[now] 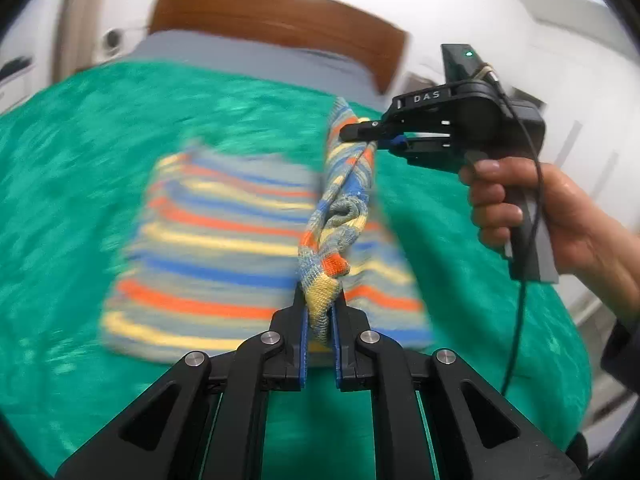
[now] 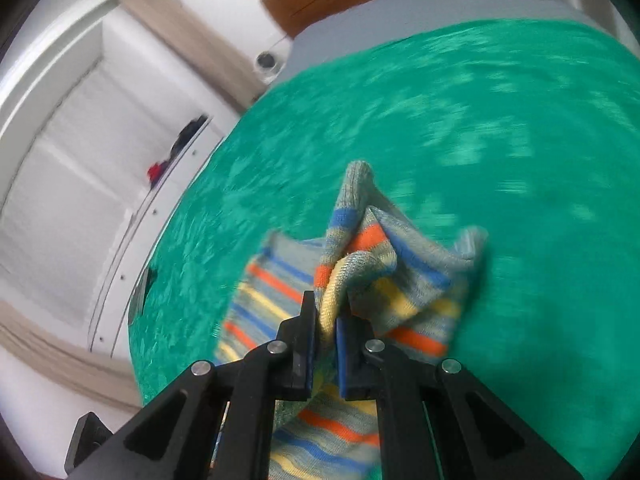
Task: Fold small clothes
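Left gripper: the left gripper is clamped down on a bunched yellow-and-grey corner of the striped knit garment, cloth squished right between the blue pads.

Right gripper: the right gripper is pinching another bit of the same edge further up, jaws pressed onto the fabric. Its own camera shows it biting a yellowish fold too.

Right hand: the person's hand is wrapped around the black handle, cable hanging off it.

Garment: stripy thing, orange, blue, yellow and grey. The edge between the two grippers is lifted into a twisted ridge, the rest lies flat-ish on the bed. From the right wrist view a flap stands up and droops over the flat part.

Surface: green blanket over the bed, pretty blurry.

Behind: grey sheet, then a brown wooden headboard against a white wall.

Side: white cupboard doors next to the bed.
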Demonstrator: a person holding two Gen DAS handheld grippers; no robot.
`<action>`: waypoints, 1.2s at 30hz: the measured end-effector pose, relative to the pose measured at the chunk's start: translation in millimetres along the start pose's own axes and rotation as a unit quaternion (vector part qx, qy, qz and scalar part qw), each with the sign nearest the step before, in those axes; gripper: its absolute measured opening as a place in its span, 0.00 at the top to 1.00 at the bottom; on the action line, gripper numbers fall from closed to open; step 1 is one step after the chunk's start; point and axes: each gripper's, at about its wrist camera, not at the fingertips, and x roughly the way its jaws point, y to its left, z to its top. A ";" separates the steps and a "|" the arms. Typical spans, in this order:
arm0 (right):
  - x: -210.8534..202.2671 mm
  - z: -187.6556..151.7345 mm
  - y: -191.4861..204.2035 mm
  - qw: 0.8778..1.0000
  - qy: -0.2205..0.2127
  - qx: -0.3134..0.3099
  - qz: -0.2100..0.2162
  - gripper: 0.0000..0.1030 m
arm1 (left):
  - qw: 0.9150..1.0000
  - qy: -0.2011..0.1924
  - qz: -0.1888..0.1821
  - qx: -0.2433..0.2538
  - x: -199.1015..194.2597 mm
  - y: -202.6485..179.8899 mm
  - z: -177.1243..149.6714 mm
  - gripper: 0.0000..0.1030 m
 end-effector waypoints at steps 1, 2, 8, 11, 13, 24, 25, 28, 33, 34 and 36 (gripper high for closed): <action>21.2 2.4 13.7 1.000 0.009 -0.003 0.003 0.92 | 1.000 -0.001 0.008 -0.010 -2.0 10.9 -1.2 0.93; 42.2 4.3 27.4 1.000 0.016 -0.006 0.006 0.92 | 1.000 0.000 0.015 -0.023 -3.1 24.2 -1.0 0.93; 131.4 9.7 71.7 0.999 0.045 -0.015 0.010 0.87 | 0.996 0.023 0.056 -0.061 -0.8 70.9 -5.9 0.88; 153.1 2.0 72.6 0.997 0.050 0.016 0.050 0.60 | 0.994 0.035 0.080 -0.064 -3.2 82.2 -10.7 0.60; 149.1 -4.4 69.3 0.996 0.039 0.038 0.064 0.57 | 0.994 0.022 0.081 -0.064 -16.3 82.9 -13.5 0.37; 27.5 -85.0 79.7 0.995 0.023 -0.088 0.027 0.53 | 0.986 0.053 0.147 -0.055 11.7 106.4 2.7 0.27; 25.1 -102.3 73.7 0.996 0.033 -0.080 0.034 0.51 | 0.986 0.058 0.144 -0.066 12.9 113.1 0.0 0.27; 46.9 -146.7 59.6 0.993 0.081 -0.079 -0.020 0.50 | 0.987 0.060 0.131 -0.075 1.9 121.0 -3.1 0.27; 14.6 -157.0 83.9 0.995 0.009 -0.093 -0.039 0.50 | 0.994 0.033 0.095 -0.049 -29.5 112.9 14.0 0.17; 7.4 -151.7 90.4 0.993 -0.007 -0.105 -0.047 0.50 | 0.995 0.030 0.089 -0.033 -28.6 108.7 22.9 0.16; -1.4 -135.5 100.2 0.988 -0.031 -0.131 -0.076 0.49 | 0.996 0.031 0.082 -0.008 -16.5 102.2 43.1 0.15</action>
